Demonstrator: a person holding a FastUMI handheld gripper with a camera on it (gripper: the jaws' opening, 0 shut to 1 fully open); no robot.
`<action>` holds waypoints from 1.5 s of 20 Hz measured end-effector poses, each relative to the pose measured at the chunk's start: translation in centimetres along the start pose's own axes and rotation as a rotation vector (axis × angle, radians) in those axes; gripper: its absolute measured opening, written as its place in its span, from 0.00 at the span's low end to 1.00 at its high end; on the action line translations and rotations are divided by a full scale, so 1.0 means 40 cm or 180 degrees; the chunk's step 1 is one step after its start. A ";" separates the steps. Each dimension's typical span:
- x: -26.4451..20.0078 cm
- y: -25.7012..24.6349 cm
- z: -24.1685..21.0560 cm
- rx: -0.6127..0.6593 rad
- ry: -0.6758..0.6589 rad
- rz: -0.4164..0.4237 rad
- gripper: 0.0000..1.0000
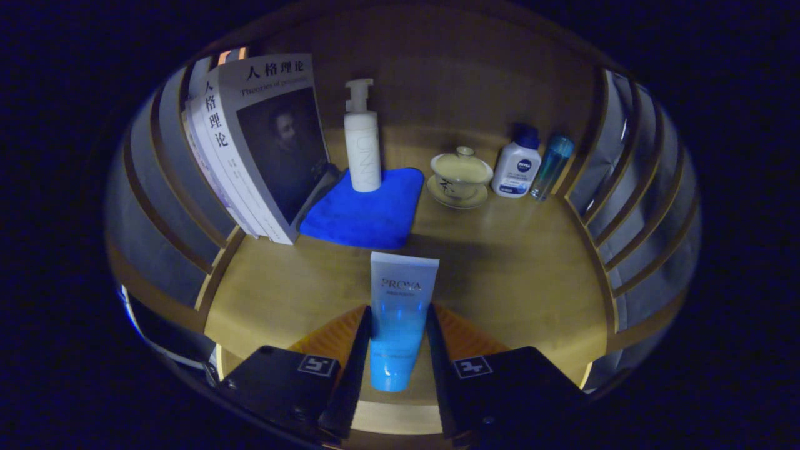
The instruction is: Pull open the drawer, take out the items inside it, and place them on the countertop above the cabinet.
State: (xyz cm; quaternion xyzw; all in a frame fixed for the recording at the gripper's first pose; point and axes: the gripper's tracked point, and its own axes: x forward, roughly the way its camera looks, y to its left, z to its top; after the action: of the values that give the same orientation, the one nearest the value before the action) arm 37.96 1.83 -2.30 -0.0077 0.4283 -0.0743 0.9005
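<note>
Jaws of the gripper (397, 350) seemingly clamp the tube (400, 319) over the countertop's (512, 281) near edge; released crooked, it could topple.

Hand-held gripper (397, 350): two blocky bodies; each bears a square marker.

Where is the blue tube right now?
In the gripper view, the blue tube stands squeezed between the tongs, just in front of the blue cloth on the wooden countertop.

Gripper (396, 356) level, fingers (354, 356) clamped on tube (400, 312) from both sides.
</note>
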 end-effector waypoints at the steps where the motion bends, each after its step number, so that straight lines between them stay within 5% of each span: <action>1: -0.008 0.001 0.007 -0.0027 -0.0051 -0.0002 0.54; 7: -0.090 0.040 -0.037 -0.0174 -0.0207 0.0259 0.65; 15: -0.206 0.066 -0.157 -0.0335 -0.0401 0.0491 0.64; 18: -0.253 0.076 -0.212 -0.0402 -0.0520 0.0572 0.77; 30: -0.406 0.052 -0.347 -0.0312 -0.1777 0.0598 0.78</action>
State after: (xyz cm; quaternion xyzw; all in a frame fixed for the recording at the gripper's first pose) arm 17.40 6.85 1.26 -0.0317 0.1661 0.0351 0.9850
